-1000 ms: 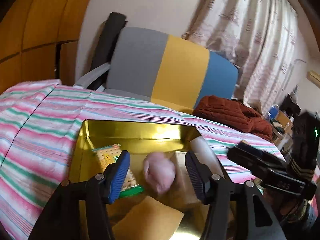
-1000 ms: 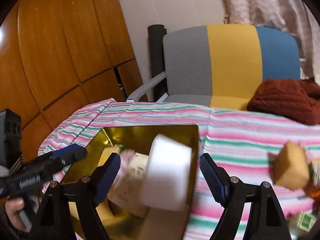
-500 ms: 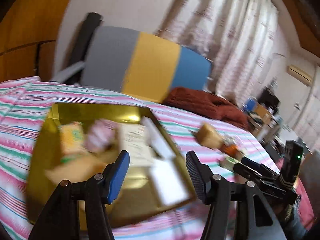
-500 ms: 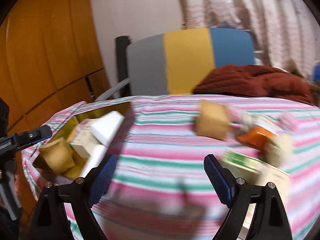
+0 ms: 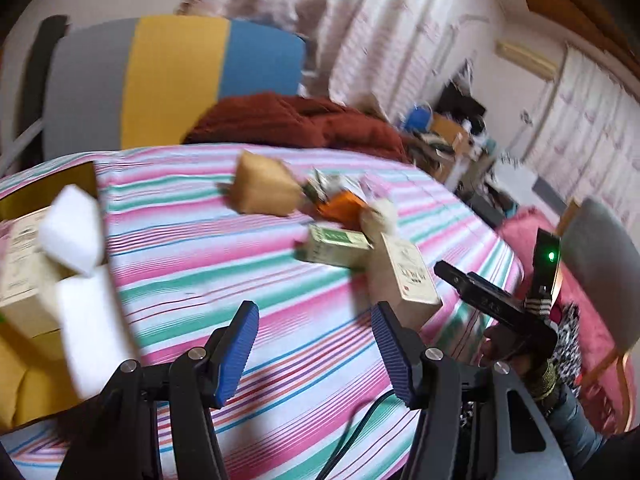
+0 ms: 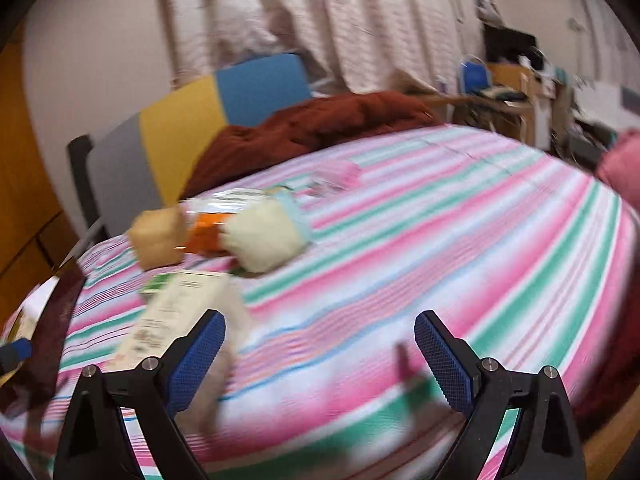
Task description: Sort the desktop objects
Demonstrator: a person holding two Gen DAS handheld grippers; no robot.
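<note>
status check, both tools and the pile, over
Left tool open, empty. Right tool open, empty. Loose pile unsorted on striped cloth. Nothing blocking.

This is a lived-in home room: a table under a pink-and-green striped cloth (image 5: pixel 248 248), a grey, yellow and blue chair (image 5: pixel 168 76) draped with a rust-red garment (image 5: pixel 296 124), patterned curtains (image 5: pixel 360 32), a wall air conditioner (image 5: pixel 526 56), and cluttered belongings (image 6: pixel 508 76).

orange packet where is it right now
On the striped tablecloth, in the loose pile right of the gold tin: the orange packet lies between the tan block and the cream ball.
</note>
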